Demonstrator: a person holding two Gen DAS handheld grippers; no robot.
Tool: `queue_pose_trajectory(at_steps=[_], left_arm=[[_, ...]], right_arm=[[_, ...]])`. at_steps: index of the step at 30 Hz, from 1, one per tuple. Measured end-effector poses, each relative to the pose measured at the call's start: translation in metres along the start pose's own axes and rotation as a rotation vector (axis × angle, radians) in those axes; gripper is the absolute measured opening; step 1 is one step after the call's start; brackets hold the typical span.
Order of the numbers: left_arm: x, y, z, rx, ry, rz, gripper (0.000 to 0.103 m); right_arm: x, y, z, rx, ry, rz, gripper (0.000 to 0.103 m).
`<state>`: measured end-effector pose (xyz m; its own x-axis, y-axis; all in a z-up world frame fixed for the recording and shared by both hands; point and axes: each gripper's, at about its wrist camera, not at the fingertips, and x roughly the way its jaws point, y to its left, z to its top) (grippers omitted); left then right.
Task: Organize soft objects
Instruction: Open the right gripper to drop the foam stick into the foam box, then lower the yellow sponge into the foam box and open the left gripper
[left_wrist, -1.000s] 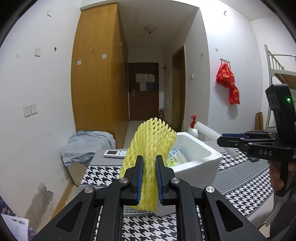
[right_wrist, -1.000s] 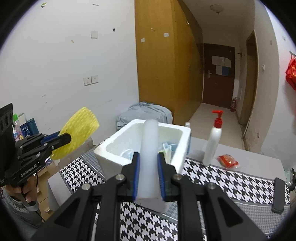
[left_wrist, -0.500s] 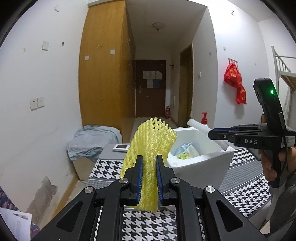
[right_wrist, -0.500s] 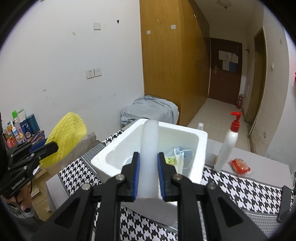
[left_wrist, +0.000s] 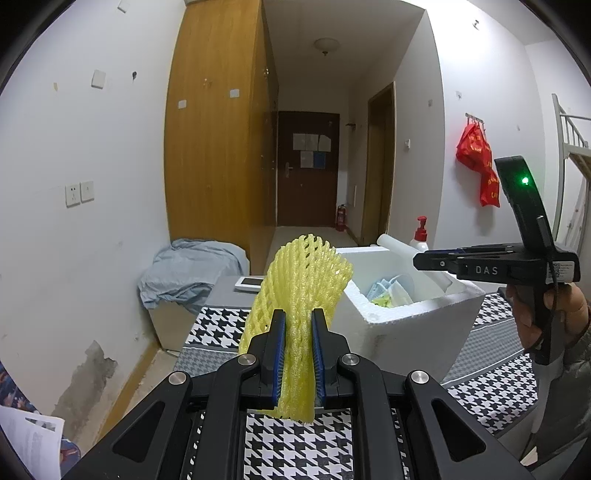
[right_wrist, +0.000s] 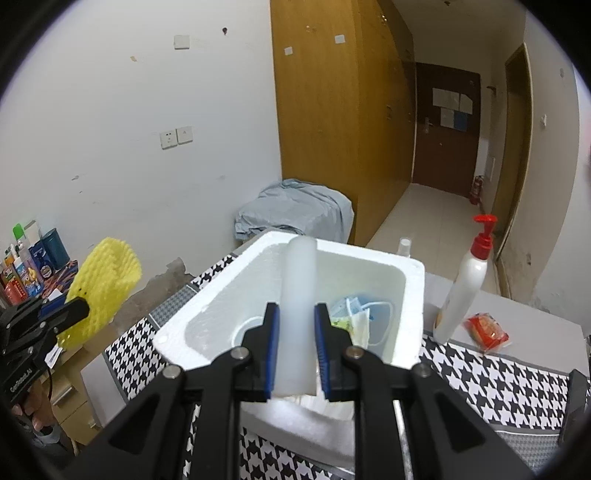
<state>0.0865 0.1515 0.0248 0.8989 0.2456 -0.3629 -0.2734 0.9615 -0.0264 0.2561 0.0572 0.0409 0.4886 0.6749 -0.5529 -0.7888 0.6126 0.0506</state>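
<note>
My left gripper (left_wrist: 298, 321) is shut on a yellow foam net sleeve (left_wrist: 303, 273) and holds it upright to the left of the white foam box (left_wrist: 413, 321). It also shows in the right wrist view (right_wrist: 79, 308) with the sleeve (right_wrist: 107, 273). My right gripper (right_wrist: 297, 317) is shut on a white foam tube (right_wrist: 301, 280) and holds it over the box's open top (right_wrist: 402, 295). In the left wrist view this gripper (left_wrist: 421, 261) reaches over the box with the tube (left_wrist: 397, 245). Face masks (right_wrist: 354, 314) and other soft items lie inside the box.
The box stands on a houndstooth cloth (right_wrist: 491, 373). A white pump bottle with a red top (right_wrist: 465, 284) and a red packet (right_wrist: 487, 328) stand right of it. A remote (left_wrist: 249, 283) and a grey cloth heap (left_wrist: 192, 269) lie behind. Bottles (right_wrist: 33, 258) crowd a shelf at left.
Both grippers have moved closer to the box. The right gripper with the tube now hangs over the box's opening. Both grips are unchanged.
</note>
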Motion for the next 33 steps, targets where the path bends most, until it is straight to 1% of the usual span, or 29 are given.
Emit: queue_pose_trajectory(at_steps=[6,7,9,11,14,16,19,21,27,33], left_arm=[[0.001,0.002,0.000,-0.006,-0.001,0.011,0.015],[0.000,0.002,0.000,-0.007,-0.002,0.012,0.015],[0.000,0.003,0.000,-0.010,-0.002,0.014,0.015],[0.001,0.003,-0.001,-0.012,0.000,0.018,0.015],[0.002,0.003,0.000,-0.019,0.000,0.017,0.015],[0.002,0.001,0.002,-0.017,-0.003,0.013,0.015],[0.002,0.000,0.002,-0.011,-0.006,0.004,0.015],[0.003,-0.002,0.004,-0.008,-0.006,-0.002,0.015],[0.013,-0.007,0.013,-0.016,0.008,-0.041,0.015],[0.022,-0.019,0.024,0.000,0.008,-0.080,0.015]], right_arm=[[0.010,-0.005,0.004,0.017,0.010,-0.008,0.023],[0.011,-0.006,0.005,0.024,0.013,-0.015,0.027],[0.012,-0.008,0.005,0.030,0.006,-0.027,0.039],[0.009,-0.010,0.005,0.045,-0.010,-0.028,0.065],[0.004,-0.013,0.004,0.060,-0.026,-0.031,0.080],[0.000,-0.014,0.003,0.063,-0.028,-0.039,0.084],[-0.004,-0.014,0.002,0.061,-0.035,-0.030,0.085],[-0.007,-0.014,0.001,0.056,-0.042,-0.039,0.087],[-0.021,-0.021,-0.003,0.075,-0.076,-0.065,0.102],[-0.036,-0.037,-0.010,0.126,-0.093,-0.090,0.103]])
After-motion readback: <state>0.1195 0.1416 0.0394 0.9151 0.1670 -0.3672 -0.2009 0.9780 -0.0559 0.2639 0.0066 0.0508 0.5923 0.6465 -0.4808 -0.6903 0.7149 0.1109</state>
